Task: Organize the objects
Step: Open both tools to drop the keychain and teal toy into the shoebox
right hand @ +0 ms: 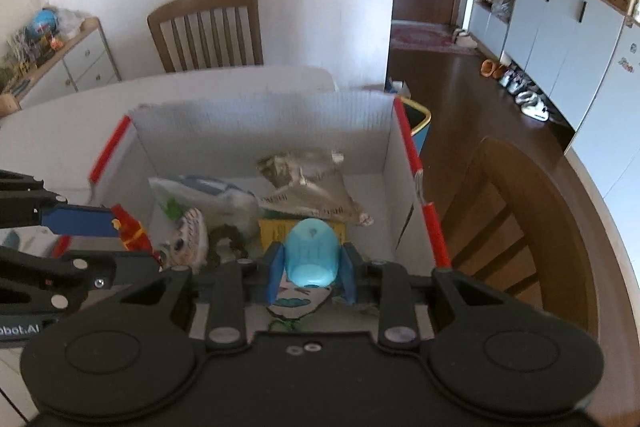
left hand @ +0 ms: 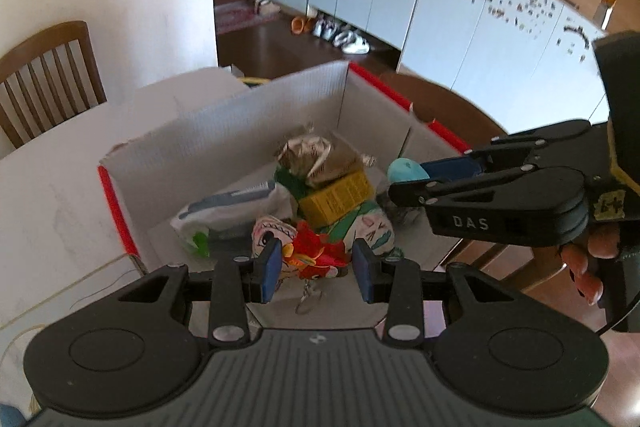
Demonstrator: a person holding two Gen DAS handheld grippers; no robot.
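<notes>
A: The box [right hand: 264, 125] is white ribbed card with red strips along its edges. At six o'clock in the right wrist view sits a pale blue egg-shaped thing [right hand: 310, 253] between blue pads [right hand: 275, 269].

B: And the left wrist view?

A: A red and orange toy [left hand: 316, 255] between blue pads [left hand: 270, 267] at six o'clock. At twelve o'clock from it lie a yellow carton [left hand: 336, 201] with dark print and a crumpled tan wrapper [left hand: 316, 159]; at ten, a white pouch [left hand: 228, 211] with green and blue marks.

B: The table [left hand: 52, 203]?

A: White. Both tools are black.
</notes>
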